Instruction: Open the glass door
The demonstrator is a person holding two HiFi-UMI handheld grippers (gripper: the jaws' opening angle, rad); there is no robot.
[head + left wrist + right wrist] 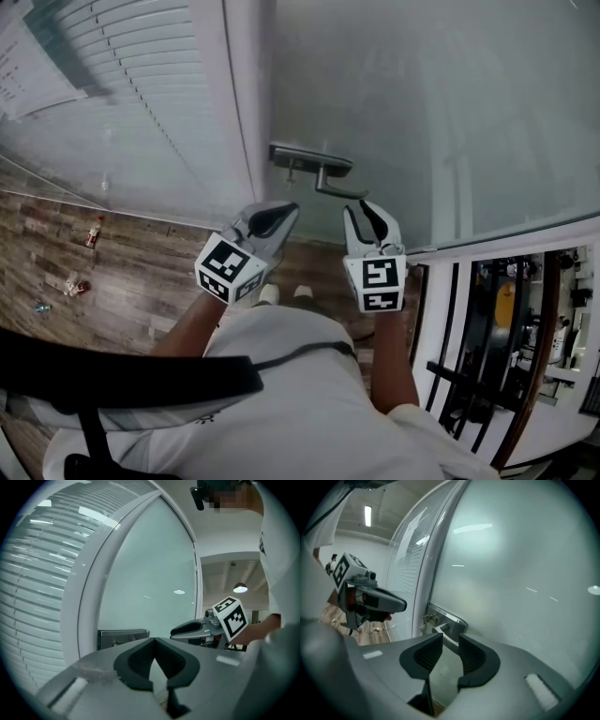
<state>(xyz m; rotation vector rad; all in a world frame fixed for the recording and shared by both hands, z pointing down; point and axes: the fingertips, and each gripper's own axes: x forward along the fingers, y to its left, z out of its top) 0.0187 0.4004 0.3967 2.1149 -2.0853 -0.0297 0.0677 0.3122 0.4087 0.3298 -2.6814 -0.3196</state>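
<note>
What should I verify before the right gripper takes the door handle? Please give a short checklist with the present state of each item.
1. Right gripper open: ok, its jaws stand apart and hold nothing.
2. Right gripper lined up with the door handle: ok, the lever shows through the gap.
3. Lever between the pads: not ok, it appears to lie just beyond the tips.
4. Left gripper clear of the handle: ok, shut, empty, off to the left.
5. Which way the glass door swings: cannot tell.
</note>
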